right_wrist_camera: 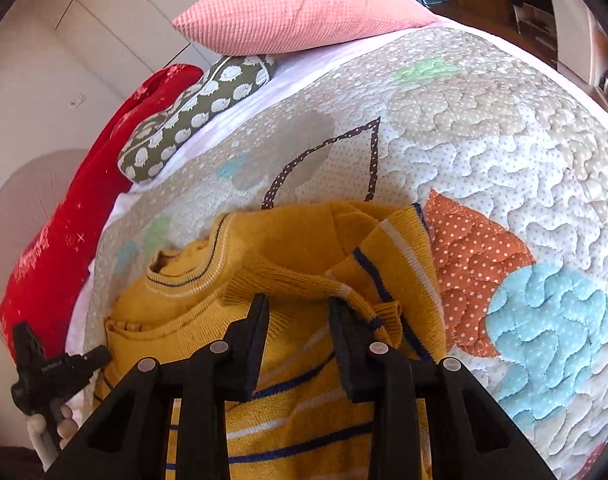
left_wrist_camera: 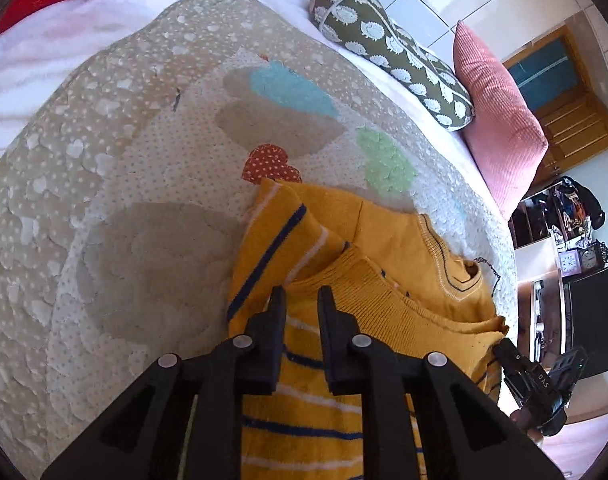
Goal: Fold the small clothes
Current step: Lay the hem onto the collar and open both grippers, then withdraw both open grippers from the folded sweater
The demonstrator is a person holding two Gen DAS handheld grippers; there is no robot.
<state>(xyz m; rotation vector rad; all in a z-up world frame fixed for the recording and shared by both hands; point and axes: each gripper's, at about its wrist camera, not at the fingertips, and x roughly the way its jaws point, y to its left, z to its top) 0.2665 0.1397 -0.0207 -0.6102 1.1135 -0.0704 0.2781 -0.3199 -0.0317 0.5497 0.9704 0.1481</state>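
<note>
Already half-folded on the quilt point(left_wrist_camera: 103, 168), the yellow sweater point(left_wrist_camera: 384, 240) needed finishing; left gripper point(left_wrist_camera: 301, 294) and right gripper point(right_wrist_camera: 299, 306) jaws stood slightly apart over its hem, grip unclear.

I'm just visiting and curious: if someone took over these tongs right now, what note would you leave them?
Left tongs: narrow gap over the ribbed hem of the yellow sweater; grip unclear.
Right tongs: apart, straddling a fold by the striped sleeve.
Sweater: bunched on the quilt, collar showing.
Done: hem brought partway up, it seems.
To do: flatten, finish folding.
</note>
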